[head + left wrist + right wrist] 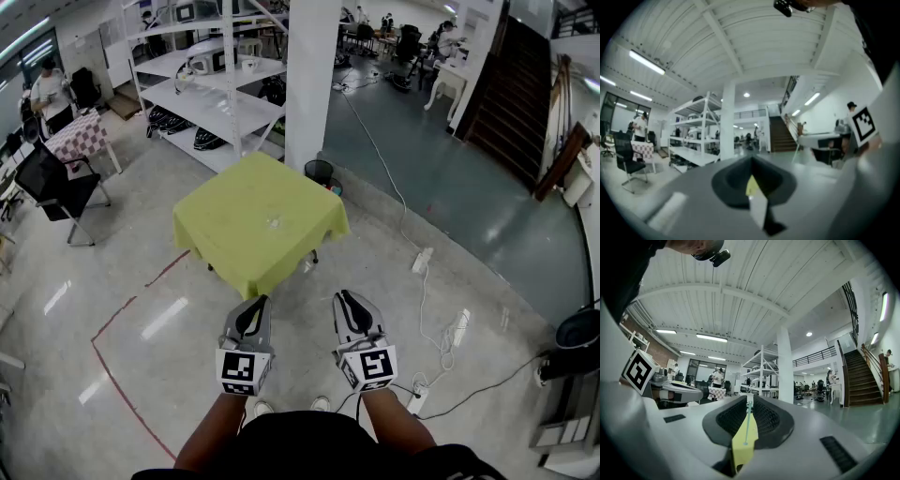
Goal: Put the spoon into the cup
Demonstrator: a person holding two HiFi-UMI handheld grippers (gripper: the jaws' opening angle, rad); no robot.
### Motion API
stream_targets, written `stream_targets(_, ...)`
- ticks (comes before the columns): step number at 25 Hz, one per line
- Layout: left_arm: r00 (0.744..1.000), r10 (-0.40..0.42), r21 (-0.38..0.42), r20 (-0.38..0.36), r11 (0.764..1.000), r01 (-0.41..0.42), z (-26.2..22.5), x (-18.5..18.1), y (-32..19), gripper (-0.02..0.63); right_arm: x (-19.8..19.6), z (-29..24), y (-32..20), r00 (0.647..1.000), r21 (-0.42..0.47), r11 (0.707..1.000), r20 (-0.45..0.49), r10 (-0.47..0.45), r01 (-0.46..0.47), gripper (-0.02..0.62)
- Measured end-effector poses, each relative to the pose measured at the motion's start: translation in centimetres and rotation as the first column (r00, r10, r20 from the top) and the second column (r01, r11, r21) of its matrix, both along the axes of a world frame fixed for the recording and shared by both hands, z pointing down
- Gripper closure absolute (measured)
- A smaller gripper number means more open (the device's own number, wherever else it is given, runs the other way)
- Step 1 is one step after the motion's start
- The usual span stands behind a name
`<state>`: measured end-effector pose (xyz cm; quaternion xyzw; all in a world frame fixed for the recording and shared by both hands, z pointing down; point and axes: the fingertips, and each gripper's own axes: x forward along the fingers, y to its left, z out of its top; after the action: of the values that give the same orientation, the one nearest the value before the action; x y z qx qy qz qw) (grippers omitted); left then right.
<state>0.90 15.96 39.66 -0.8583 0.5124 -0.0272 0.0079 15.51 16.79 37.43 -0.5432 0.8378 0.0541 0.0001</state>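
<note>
**Well short of the desk: the reach has yet to begin**

Plainly the task is at its opening step, the approach. The person stands on the floor [150, 309] back from the desk [234, 248], which wears a yellow-green cloth. The left gripper [262, 302] and the right gripper [343, 296] are held side by side, close to the body and pointing level. Both are well apart from the desk's near edge.

Each gripper's own view shows its dark jaws drawn together at the tips, with only a slim slit behind them. The yellow cloth shows through that slit. Nothing stands between either pair, so both grippers are empty.

Near the middle of the cloth lies a small clear thing [274, 223], glinting. It is probably the cup, perhaps with the spoon beside it. It is too small from here to tell one from the other, or to say how the spoon lies.

The next move, as I judge it, calls for stepping up to the desk until both things can be told apart. One gripper's jaws must then part and come down over the spoon's handle. The other gripper may be needed to steady the cup, since a light clear cup could tip or slide when the spoon goes in.
</note>
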Motion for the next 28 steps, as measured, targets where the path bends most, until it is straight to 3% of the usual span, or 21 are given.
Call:
stream_targets(22,0.998,0.055,0.016,0.015,0.998,-0.055,0.3,-4.8,1.1,0.600,-5.8,-0.5,0.7,0.999,0.022,0.999,0.016,0.035,-0.035,0.551)
stream_targets(28,0.998,0.063,0.005,0.016,0.998,-0.063,0.7,-6.2,1.7,0.600,-7.8,1.2,0.8,0.999,-0.020,0.999,0.043,0.029,-0.028,0.551)
